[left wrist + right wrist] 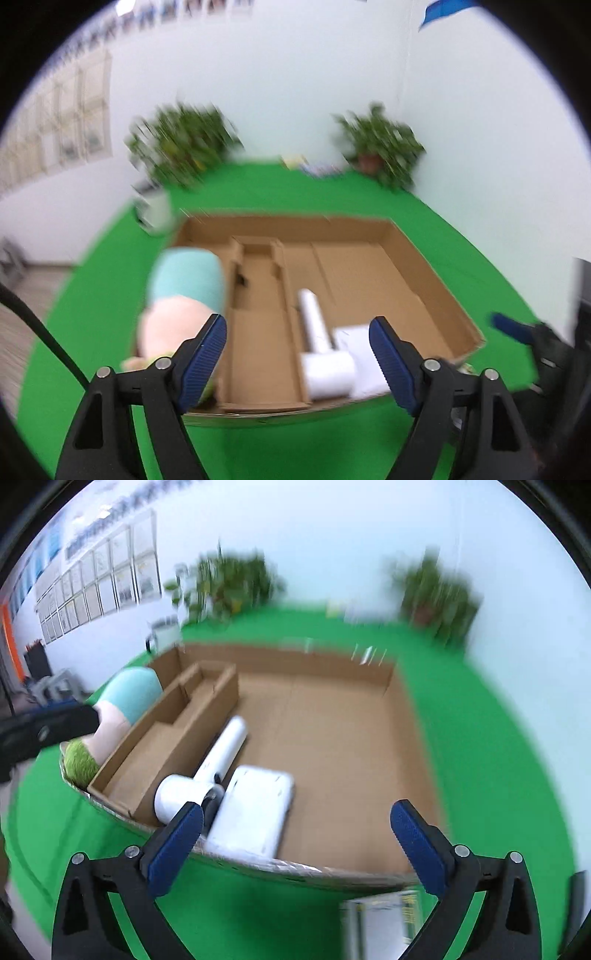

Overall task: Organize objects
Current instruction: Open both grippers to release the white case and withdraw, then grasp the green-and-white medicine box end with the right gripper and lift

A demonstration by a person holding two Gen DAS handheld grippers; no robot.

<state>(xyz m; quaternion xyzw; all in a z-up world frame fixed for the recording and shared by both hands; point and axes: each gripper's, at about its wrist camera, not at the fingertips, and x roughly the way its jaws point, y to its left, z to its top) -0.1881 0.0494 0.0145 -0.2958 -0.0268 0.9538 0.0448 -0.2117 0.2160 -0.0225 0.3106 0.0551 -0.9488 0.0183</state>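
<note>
An open cardboard box [436,280] [343,738] lies on a green table. Inside it are a white hair dryer [321,354] [207,771], a flat white box [362,350] [255,812] and a cardboard divider [258,295] [173,720]. A plush toy in teal, pink and green [181,306] [118,716] lies in the box's left compartment. My left gripper [298,354] is open and empty above the box's near edge. My right gripper [295,845] is open and empty above the near edge, by the white box. Both views are blurred.
A white booklet with yellow print [384,919] lies on the green cloth in front of the box. Two potted plants [184,147] [380,147] stand at the back by the white wall. A white mug [155,210] stands left behind the box.
</note>
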